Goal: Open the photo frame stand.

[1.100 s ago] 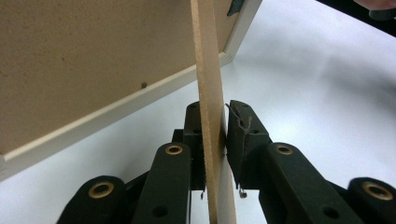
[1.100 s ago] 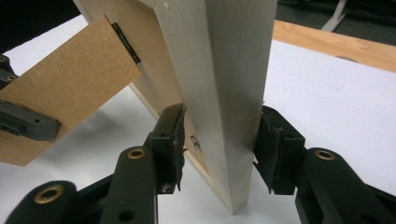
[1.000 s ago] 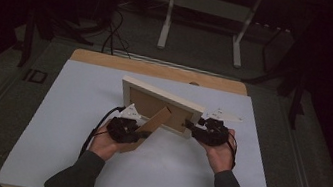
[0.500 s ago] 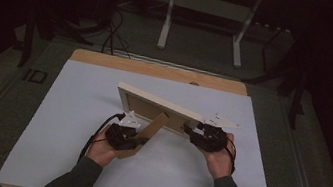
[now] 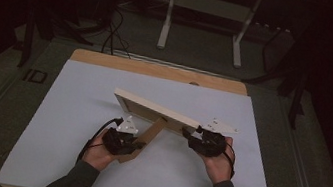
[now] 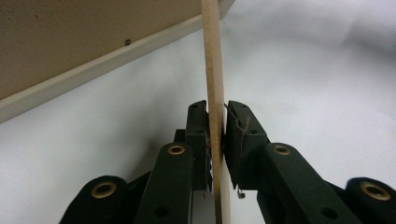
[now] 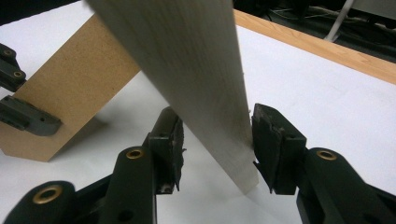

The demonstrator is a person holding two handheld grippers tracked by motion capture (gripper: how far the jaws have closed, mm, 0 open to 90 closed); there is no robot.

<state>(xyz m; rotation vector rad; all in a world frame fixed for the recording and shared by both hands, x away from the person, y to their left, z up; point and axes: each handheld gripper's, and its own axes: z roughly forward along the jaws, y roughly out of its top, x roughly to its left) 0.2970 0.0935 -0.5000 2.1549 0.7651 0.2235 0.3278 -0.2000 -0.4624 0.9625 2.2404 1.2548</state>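
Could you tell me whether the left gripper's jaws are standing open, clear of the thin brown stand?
No, in the left gripper view the left gripper has both jaws pressed against the thin stand that runs up between them.

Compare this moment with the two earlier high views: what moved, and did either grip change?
The picture frame has tipped from nearly upright to leaning low, its top toward the far side. The left gripper has drawn back toward the person, keeping its clamp on the fold-out stand. The right gripper remains at the frame's right end.

Frame [image 5: 157, 108] stands on table [image 5: 79, 85], stand [image 5: 147, 136] behind it.
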